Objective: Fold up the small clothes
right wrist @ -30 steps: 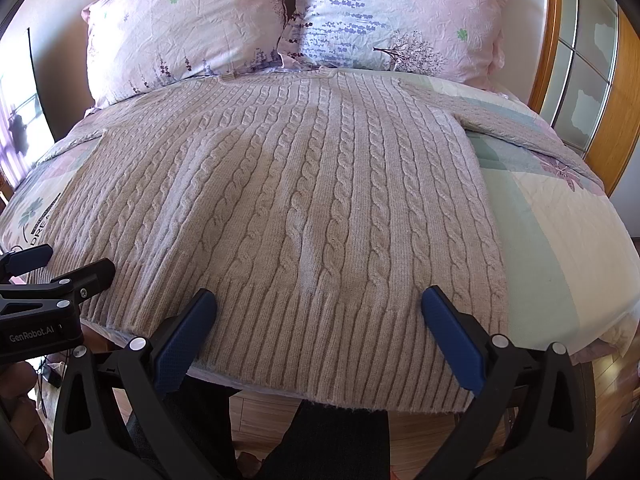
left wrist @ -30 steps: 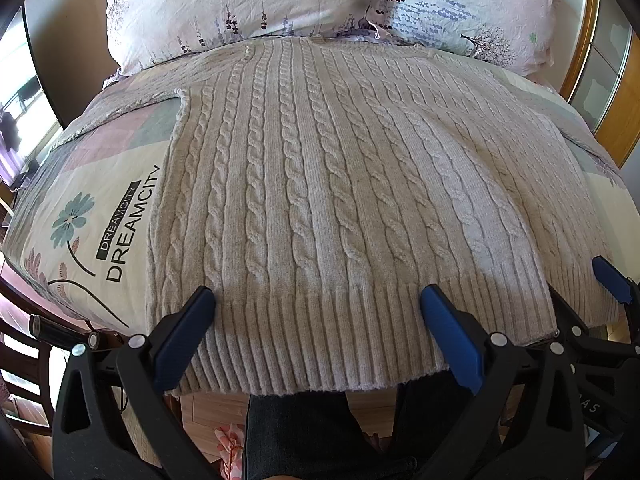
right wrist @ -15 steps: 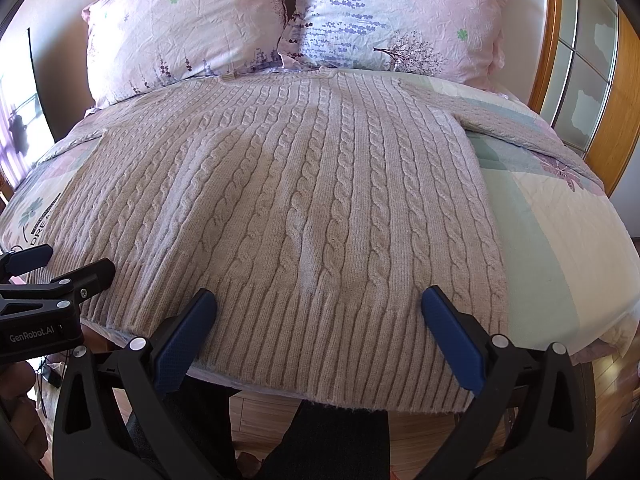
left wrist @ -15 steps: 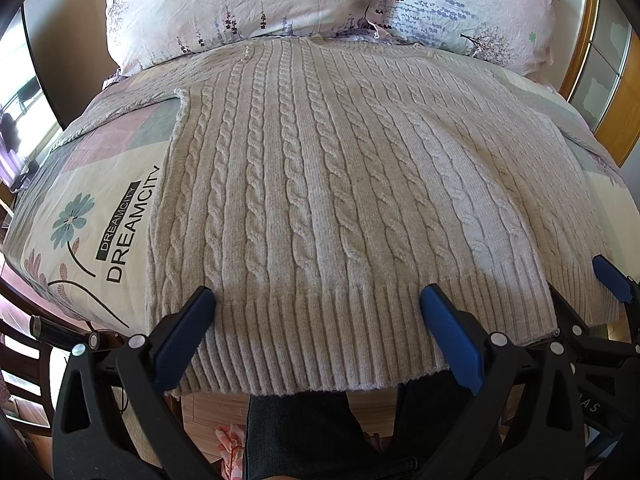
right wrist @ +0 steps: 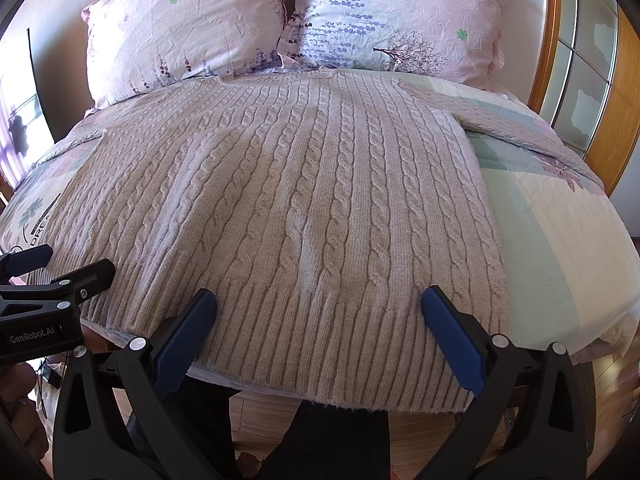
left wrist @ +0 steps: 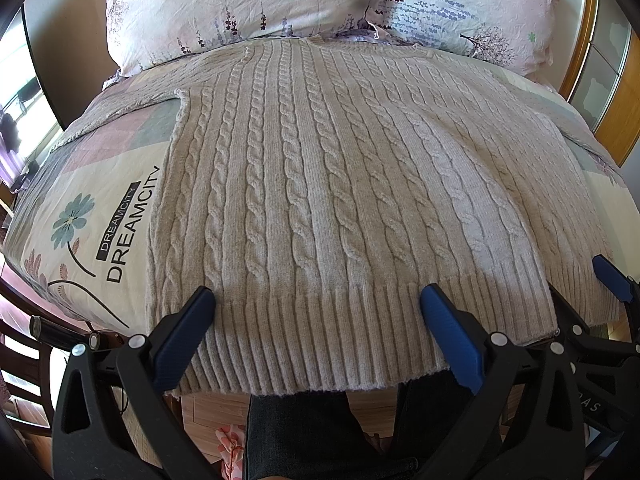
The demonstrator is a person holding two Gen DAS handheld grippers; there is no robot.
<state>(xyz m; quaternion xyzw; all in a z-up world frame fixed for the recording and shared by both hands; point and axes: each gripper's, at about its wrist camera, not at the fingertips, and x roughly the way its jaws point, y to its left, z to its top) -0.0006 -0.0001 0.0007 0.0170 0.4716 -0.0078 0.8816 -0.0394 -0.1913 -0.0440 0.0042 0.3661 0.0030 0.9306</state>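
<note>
A beige cable-knit sweater (left wrist: 320,184) lies flat on the bed, hem toward me, collar at the pillows; it also shows in the right wrist view (right wrist: 304,208). Its sleeves spread out to both sides. My left gripper (left wrist: 316,300) is open and empty, its blue pads just above the ribbed hem on the sweater's left half. My right gripper (right wrist: 318,300) is open and empty over the hem on the right half. Each gripper shows at the edge of the other's view.
The bed (left wrist: 100,208) has a patterned quilt with a "DREAMCITY" print. Two pink floral pillows (right wrist: 192,28) stand at the head. A wooden frame with glass panes (right wrist: 576,64) is on the right. A dark chair (left wrist: 24,360) stands at lower left. Wood floor lies below the hem.
</note>
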